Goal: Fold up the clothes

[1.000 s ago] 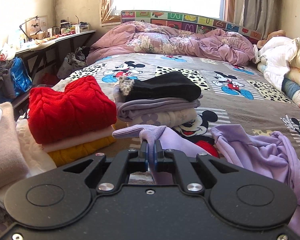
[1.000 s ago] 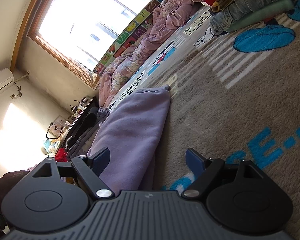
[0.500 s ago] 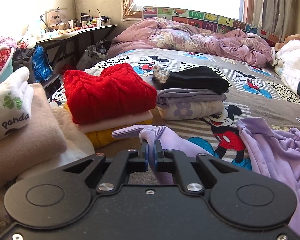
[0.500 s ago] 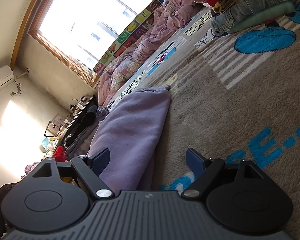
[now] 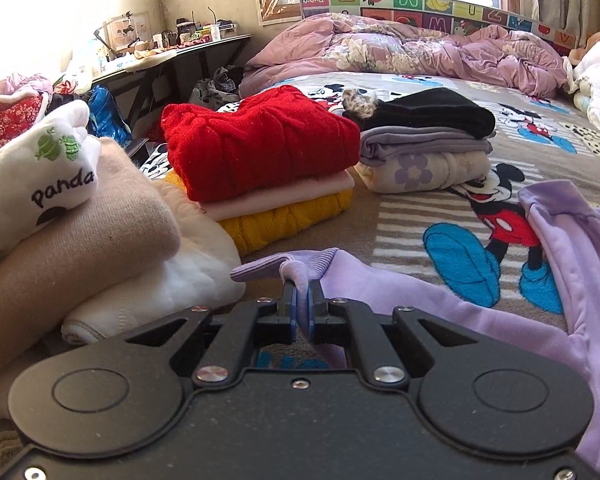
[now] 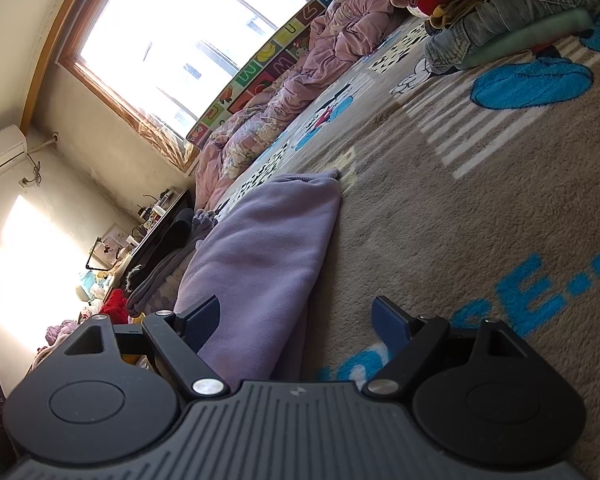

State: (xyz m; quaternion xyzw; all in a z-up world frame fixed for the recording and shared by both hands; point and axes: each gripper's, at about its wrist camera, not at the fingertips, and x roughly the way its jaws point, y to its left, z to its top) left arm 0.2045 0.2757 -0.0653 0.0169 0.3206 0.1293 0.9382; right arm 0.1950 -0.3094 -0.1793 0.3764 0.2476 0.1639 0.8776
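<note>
A lilac sweatshirt (image 5: 440,312) lies spread on the cartoon-print blanket (image 5: 540,128). My left gripper (image 5: 300,304) is shut on its ribbed cuff and holds the sleeve low over the blanket. In the right wrist view the same lilac sweatshirt (image 6: 267,240) lies folded lengthwise on the blanket (image 6: 460,208). My right gripper (image 6: 295,324) is open and empty, tilted, its left finger over the garment's near edge and its right finger over bare blanket.
Folded piles stand ahead of the left gripper: a red sweater stack (image 5: 259,152), a black-topped stack (image 5: 424,140), a beige and white stack (image 5: 79,232). A pink duvet (image 5: 400,52) lies at the headboard. Jeans and mixed clothes (image 6: 512,12) are heaped at the right. A cluttered desk (image 5: 171,48) stands left.
My left gripper has moved left and nearer the beige and white pile, still pinching the cuff. The right gripper has hardly moved and stays open.
</note>
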